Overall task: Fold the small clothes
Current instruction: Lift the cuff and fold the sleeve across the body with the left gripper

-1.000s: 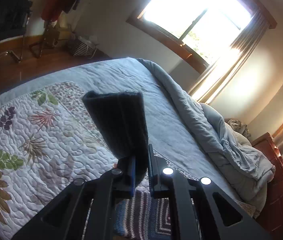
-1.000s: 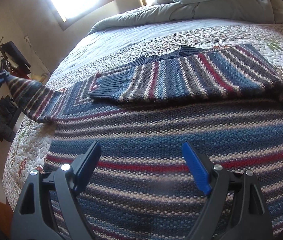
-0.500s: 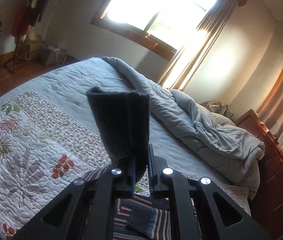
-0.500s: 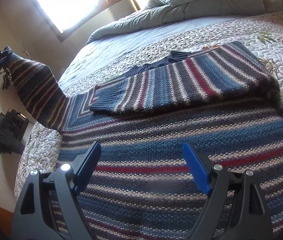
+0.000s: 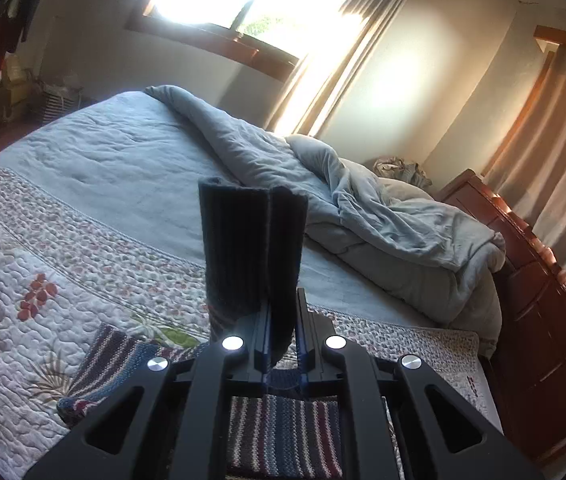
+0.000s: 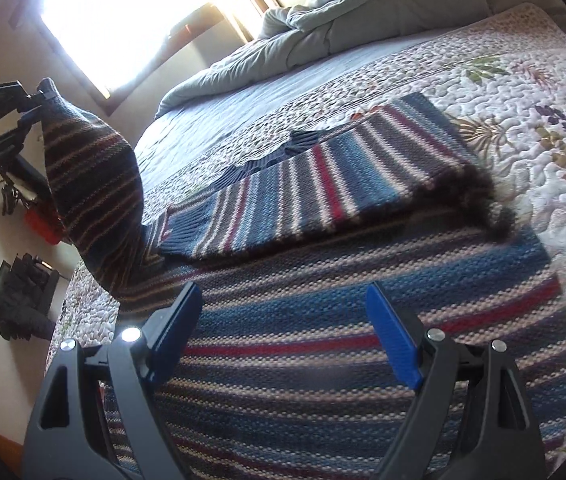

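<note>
The striped sweater (image 6: 323, 320) is spread on the quilted bed (image 6: 523, 100), one sleeve folded across it. The other sleeve's dark cuff (image 5: 251, 256) is clamped in the closed left tool (image 5: 281, 344) and lifted. The right tool (image 6: 283, 332) is held wide open above the body, gripping nothing.

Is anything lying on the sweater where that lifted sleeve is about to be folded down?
Nothing foreign shows. The left claw is shut on the cuff of the lifted sleeve. On the striped sweater lies only its own other sleeve, already folded across. The right claw hovers open above the body.
</note>
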Demonstrator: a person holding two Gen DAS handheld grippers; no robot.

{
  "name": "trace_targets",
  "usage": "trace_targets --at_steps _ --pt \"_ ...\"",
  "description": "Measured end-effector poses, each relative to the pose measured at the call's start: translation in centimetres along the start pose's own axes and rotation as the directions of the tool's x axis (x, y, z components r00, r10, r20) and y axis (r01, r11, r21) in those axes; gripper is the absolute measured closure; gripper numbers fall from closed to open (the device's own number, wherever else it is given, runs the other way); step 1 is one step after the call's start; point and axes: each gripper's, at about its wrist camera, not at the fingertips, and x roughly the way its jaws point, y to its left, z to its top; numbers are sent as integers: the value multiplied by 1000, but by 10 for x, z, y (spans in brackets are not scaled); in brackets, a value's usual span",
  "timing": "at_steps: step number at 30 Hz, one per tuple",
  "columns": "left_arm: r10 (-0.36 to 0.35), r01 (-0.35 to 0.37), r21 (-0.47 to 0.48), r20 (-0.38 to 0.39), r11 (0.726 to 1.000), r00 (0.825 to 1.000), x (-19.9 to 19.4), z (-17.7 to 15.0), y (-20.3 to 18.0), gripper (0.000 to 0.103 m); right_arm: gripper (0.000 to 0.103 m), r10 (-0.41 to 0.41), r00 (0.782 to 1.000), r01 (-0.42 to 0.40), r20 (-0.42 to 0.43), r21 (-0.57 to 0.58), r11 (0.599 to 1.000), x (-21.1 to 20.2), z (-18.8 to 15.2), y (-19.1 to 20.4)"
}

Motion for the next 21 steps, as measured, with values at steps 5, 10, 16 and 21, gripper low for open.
trace_targets --at_steps 5,10,16,21 --pt "-24 25 30 -35 999 999 22 -20 -31 93 20 -15 1000 14 14 19 1000 -11 4 -17" --pt "-44 47 39 -71 998 996 47 -46 -51 93 20 -24 1000 23 19 46 999 -17 6 -31" --pt "-64 63 -10 -115 998 991 77 -82 -59 93 20 -24 999 22 32 73 997 -22 9 -43" --pt "-47 46 -12 -160 999 986 106 -121 -68 93 20 -27 998 22 48 103 994 -27 12 -51"
